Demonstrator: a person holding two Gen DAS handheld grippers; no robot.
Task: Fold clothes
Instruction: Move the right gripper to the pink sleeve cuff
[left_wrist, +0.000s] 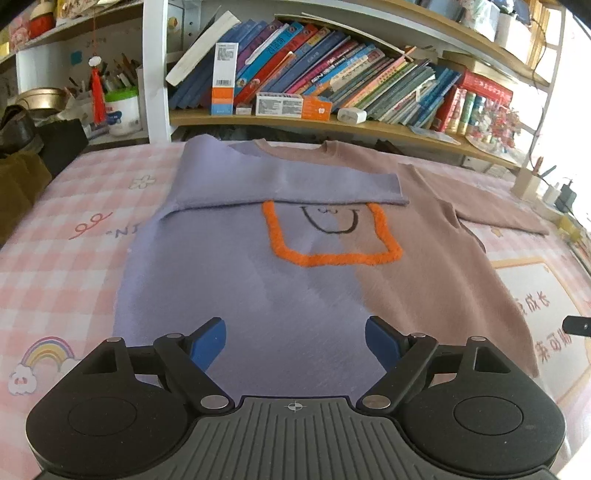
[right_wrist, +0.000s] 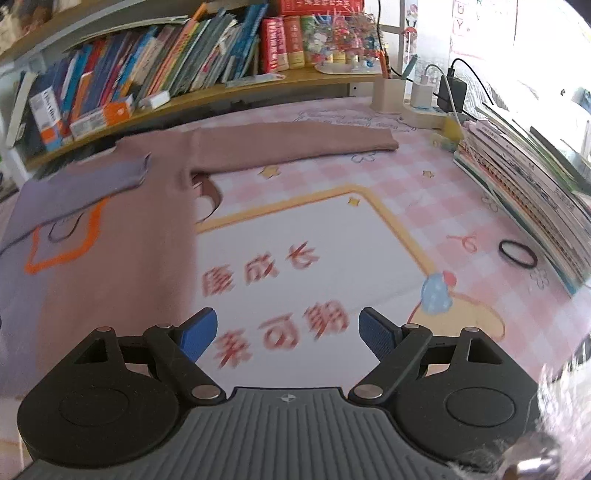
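sweater (left_wrist: 258, 280) flat on pink checked desk mat (left_wrist: 55, 266), front up, half lilac half brown, orange fuzzy outline on chest. lilac sleeve (left_wrist: 280, 177) already folded across chest, cuff ending past the midline; brown sleeve (right_wrist: 295, 142) out straight toward the charger corner, not yet folded. bookshelf (left_wrist: 332, 85) behind, black hair tie (right_wrist: 517, 255) lying on mat well apart from the garment.

left gripper (left_wrist: 295, 334) wide, nothing between the blue pads, hovering over lilac lower body. right gripper (right_wrist: 288, 328) wide too, empty, over printed part of mat just beside the brown side edge; right view motion-blurred.

handling, judged: soft knit, light, limp, likely stretchy, no stiffness so droops from any single pinch point; fuzzy surface should grip pads well, low slip risk. mat looks smooth, so garment may slide when dragged. best holds probably brown cuff end plus shoulder seam for the sleeve fold, then hem corners with both grippers for the body fold. pinching single layer only risks pulling the folded lilac sleeve askew.
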